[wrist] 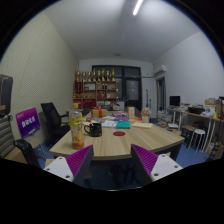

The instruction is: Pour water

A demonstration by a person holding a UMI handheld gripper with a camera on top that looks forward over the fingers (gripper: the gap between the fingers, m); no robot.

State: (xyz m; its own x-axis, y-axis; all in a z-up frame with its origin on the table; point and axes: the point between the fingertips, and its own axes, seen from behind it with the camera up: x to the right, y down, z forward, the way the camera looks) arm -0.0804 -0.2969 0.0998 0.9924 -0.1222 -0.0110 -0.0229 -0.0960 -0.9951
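Observation:
My gripper (112,163) is open and holds nothing, its two purple pads (78,160) spread wide at the near edge of a long wooden table (110,142). Beyond the fingers to the left, a tall orange and yellow bottle or carton (76,129) stands on the table. Just right of it is a dark mug (94,128). Both are well ahead of the fingers and apart from them. No water is visible.
Flat red and blue items (121,125) lie mid-table, with small things farther back. Black chairs (52,118) and a purple-screened device (27,119) stand left. Shelves (96,88) line the far wall. A desk with a monitor (176,102) and white stool (196,136) stand right.

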